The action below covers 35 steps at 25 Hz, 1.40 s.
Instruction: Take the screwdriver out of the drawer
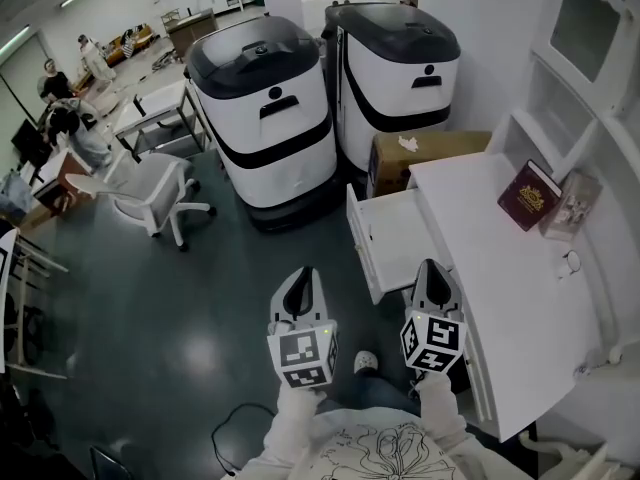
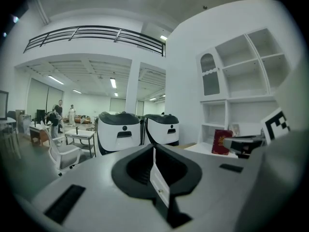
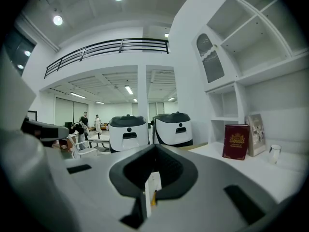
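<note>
Open drawer (image 1: 385, 238) juts from the desk's (image 1: 500, 288) edge over dark floor (image 1: 150, 308)

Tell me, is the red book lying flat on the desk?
No, the red book stands upright on the white desk, right beside a framed picture.

Left gripper (image 1: 304, 272) and right gripper (image 1: 430, 265) side by side near the open drawer (image 1: 395, 233) of the white desk (image 1: 500, 268)
</note>
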Each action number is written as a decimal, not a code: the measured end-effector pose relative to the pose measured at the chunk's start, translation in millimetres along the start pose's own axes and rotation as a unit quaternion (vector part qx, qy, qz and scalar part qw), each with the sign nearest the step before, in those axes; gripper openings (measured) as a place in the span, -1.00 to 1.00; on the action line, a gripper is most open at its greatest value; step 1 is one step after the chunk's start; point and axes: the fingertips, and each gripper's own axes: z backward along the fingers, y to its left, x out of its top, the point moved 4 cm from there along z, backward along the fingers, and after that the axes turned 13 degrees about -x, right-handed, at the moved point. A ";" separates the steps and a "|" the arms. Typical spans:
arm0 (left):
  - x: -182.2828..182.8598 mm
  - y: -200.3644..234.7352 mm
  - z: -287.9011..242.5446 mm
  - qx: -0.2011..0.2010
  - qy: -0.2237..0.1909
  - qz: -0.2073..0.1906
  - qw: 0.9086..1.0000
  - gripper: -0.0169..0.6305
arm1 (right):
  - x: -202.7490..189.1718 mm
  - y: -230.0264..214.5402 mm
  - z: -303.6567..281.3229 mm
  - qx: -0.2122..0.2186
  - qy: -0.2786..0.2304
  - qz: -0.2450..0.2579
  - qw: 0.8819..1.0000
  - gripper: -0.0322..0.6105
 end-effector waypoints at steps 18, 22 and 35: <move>-1.4 -0.2 -124.5 0.018 0.032 0.014 0.999 -0.90 | 0.8 -23.9 -128.1 0.036 0.028 -0.006 0.999 -0.89; -6.4 9.4 -143.2 0.016 0.042 0.019 0.999 -0.90 | -5.6 -18.7 -147.1 0.035 0.040 -0.004 0.999 -0.89; -10.6 58.4 -239.8 -0.020 0.073 0.027 0.997 -0.90 | -18.3 5.7 -237.4 0.004 0.075 0.007 0.997 -0.89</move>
